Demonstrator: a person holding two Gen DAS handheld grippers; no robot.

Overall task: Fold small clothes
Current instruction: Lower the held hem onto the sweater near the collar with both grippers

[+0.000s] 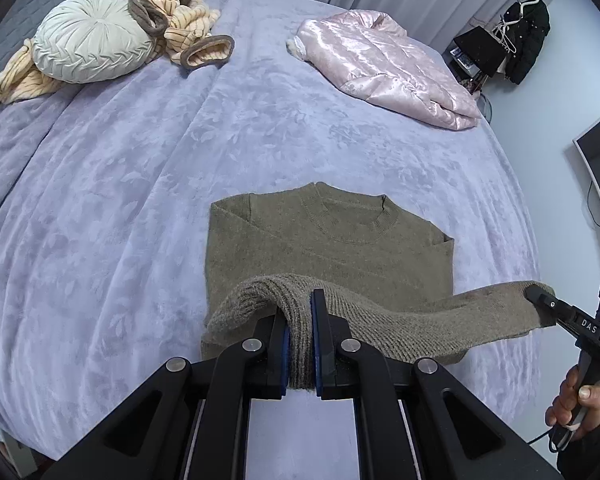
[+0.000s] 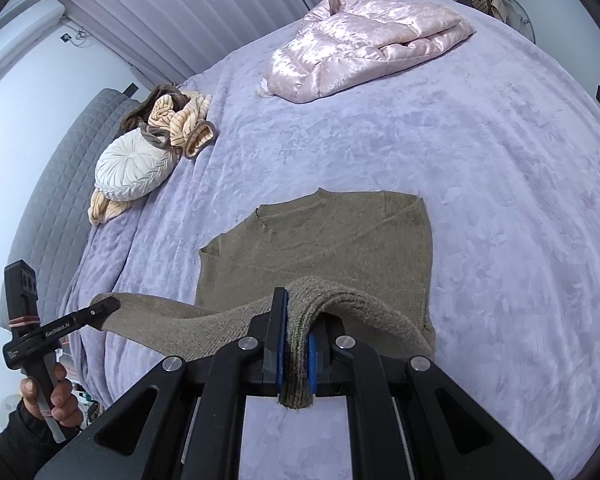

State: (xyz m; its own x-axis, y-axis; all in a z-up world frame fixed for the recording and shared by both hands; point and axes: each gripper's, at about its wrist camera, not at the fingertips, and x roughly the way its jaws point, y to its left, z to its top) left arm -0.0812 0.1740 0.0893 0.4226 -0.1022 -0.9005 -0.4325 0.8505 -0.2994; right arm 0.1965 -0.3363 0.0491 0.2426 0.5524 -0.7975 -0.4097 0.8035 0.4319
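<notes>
We have each hand-held gripper, left (image 1: pixel 300 308) and right (image 2: pixel 298 312), clenched on the hem (image 1: pixel 380 320) of the sweater (image 1: pixel 328 248), whose collar lies straight ahead.

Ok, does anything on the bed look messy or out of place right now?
Yes: at the far left corner, a striped beige garment lies crumpled around a round white cushion, unfolded. The pink jacket is loosely bunched too. The olive sweater lies flat, its hem lifted by both tools, mid-fold.
</notes>
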